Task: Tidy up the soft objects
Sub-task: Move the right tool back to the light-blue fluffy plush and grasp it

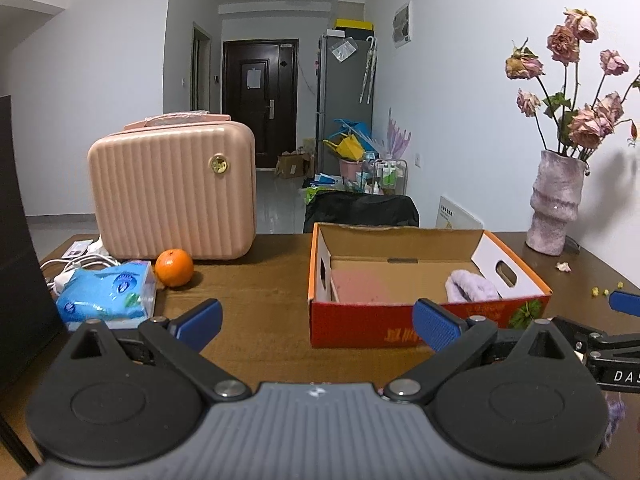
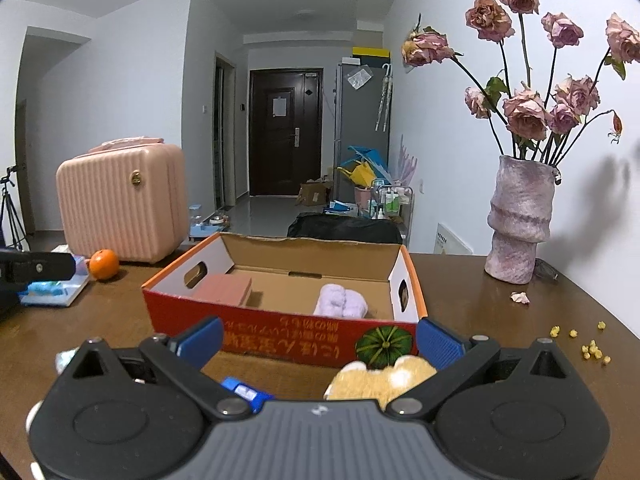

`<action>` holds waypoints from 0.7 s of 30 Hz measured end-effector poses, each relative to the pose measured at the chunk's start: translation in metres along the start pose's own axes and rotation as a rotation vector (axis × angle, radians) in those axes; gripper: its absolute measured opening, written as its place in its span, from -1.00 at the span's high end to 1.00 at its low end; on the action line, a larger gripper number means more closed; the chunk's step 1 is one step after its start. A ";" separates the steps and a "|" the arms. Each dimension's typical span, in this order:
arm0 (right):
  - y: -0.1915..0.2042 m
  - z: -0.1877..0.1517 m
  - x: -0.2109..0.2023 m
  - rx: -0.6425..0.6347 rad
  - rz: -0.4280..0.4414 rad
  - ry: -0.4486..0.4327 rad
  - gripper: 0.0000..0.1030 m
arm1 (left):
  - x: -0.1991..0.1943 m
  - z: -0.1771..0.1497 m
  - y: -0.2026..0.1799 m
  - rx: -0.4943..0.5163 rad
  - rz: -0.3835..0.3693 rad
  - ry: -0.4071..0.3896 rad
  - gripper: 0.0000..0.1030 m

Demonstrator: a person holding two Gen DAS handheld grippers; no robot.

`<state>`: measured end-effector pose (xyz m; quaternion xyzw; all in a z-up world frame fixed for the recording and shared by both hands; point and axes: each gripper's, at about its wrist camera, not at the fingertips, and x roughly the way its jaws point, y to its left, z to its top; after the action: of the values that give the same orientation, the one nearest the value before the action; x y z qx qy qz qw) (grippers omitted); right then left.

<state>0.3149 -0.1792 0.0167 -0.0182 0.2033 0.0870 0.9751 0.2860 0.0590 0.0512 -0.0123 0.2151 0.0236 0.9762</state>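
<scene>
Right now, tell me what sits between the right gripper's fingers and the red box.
Right wrist view: a tan plush toy on the table, just before the red box. The right gripper is open.

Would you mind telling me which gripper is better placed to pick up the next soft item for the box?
Right. The right gripper is open over a tan plush toy lying just before the cardboard box. The left gripper is open too, with only bare table between its jaws.

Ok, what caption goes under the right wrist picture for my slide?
Open hand-held gripper over a yellow plush toy, facing the cardboard box holding a purple towel.
</scene>
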 end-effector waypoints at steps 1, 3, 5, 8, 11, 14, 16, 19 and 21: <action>0.001 -0.002 -0.003 -0.002 0.001 0.001 -1.00 | -0.003 -0.002 0.001 0.001 -0.002 0.004 -1.00; 0.002 -0.005 -0.010 -0.006 0.005 0.004 -1.00 | -0.009 -0.007 0.002 0.002 -0.008 0.013 -1.00; 0.005 -0.010 -0.017 -0.011 0.009 0.009 -1.00 | -0.016 -0.013 0.003 0.003 -0.017 0.020 -1.00; 0.009 -0.017 -0.025 -0.024 0.009 0.022 -1.00 | -0.022 -0.023 0.004 0.004 -0.027 0.034 -1.00; 0.013 -0.024 -0.032 -0.036 0.011 0.036 -1.00 | -0.028 -0.032 0.006 0.001 -0.032 0.050 -1.00; 0.018 -0.032 -0.038 -0.048 0.014 0.048 -1.00 | -0.033 -0.042 0.008 -0.001 -0.030 0.064 -1.00; 0.021 -0.036 -0.041 -0.061 0.018 0.060 -1.00 | -0.036 -0.049 0.009 0.001 -0.032 0.074 -1.00; 0.026 -0.045 -0.044 -0.076 0.024 0.077 -1.00 | -0.038 -0.060 0.011 0.004 -0.031 0.093 -1.00; 0.028 -0.051 -0.045 -0.082 0.029 0.093 -1.00 | -0.039 -0.067 0.012 0.009 -0.030 0.106 -1.00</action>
<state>0.2490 -0.1622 -0.0121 -0.0590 0.2449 0.1086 0.9616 0.2220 0.0669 0.0070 -0.0124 0.2664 0.0073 0.9638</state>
